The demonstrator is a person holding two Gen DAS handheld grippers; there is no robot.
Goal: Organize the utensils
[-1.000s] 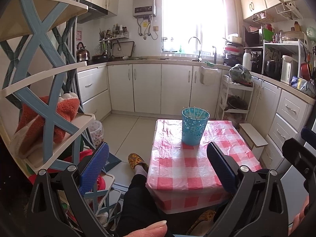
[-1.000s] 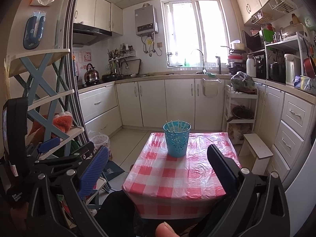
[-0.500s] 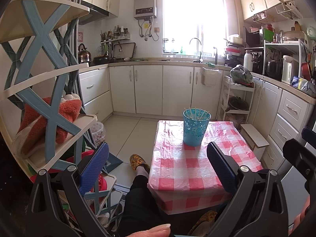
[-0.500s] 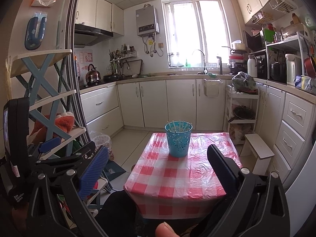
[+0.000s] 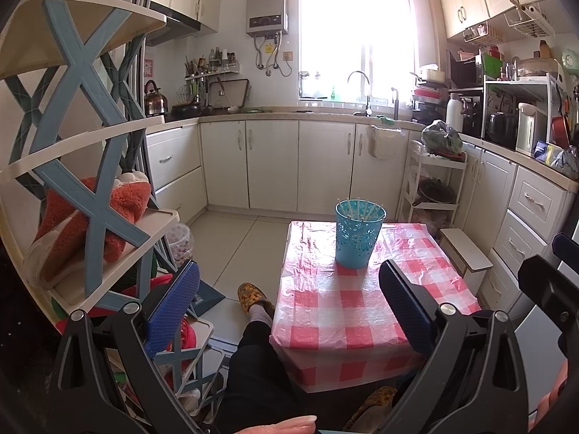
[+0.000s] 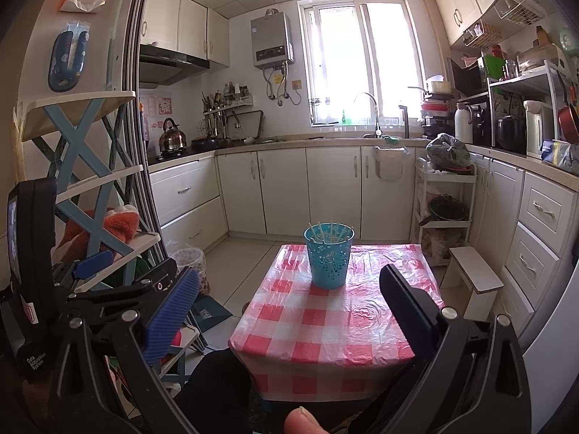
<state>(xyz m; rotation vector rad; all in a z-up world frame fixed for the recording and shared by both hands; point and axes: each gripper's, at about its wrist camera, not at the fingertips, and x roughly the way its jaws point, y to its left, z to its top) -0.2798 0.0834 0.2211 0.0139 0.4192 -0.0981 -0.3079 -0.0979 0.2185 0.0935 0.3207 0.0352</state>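
Observation:
A blue perforated cup (image 5: 358, 235) stands at the far end of a small table with a red-and-white checked cover (image 5: 362, 300). Several pale chopsticks (image 5: 363, 209) stand inside it. The cup also shows in the right wrist view (image 6: 329, 256), with the chopsticks (image 6: 327, 233) in it. My left gripper (image 5: 286, 296) is open and empty, held back from the table's near edge. My right gripper (image 6: 286, 300) is open and empty, also held back from the table. The left gripper shows at the left of the right wrist view (image 6: 94, 282).
A blue-and-cream shelf rack (image 5: 87, 166) with an orange plush item (image 5: 90, 213) stands close on the left. A white stool (image 5: 466, 249) and a white cart (image 5: 434, 188) are to the table's right. Cabinets (image 5: 296, 166) line the far wall. My leg (image 5: 253, 372) is below the table edge.
Both views have shifted slightly; the cup and table sit a little further right and lower in frame. Both grippers stay open and empty.

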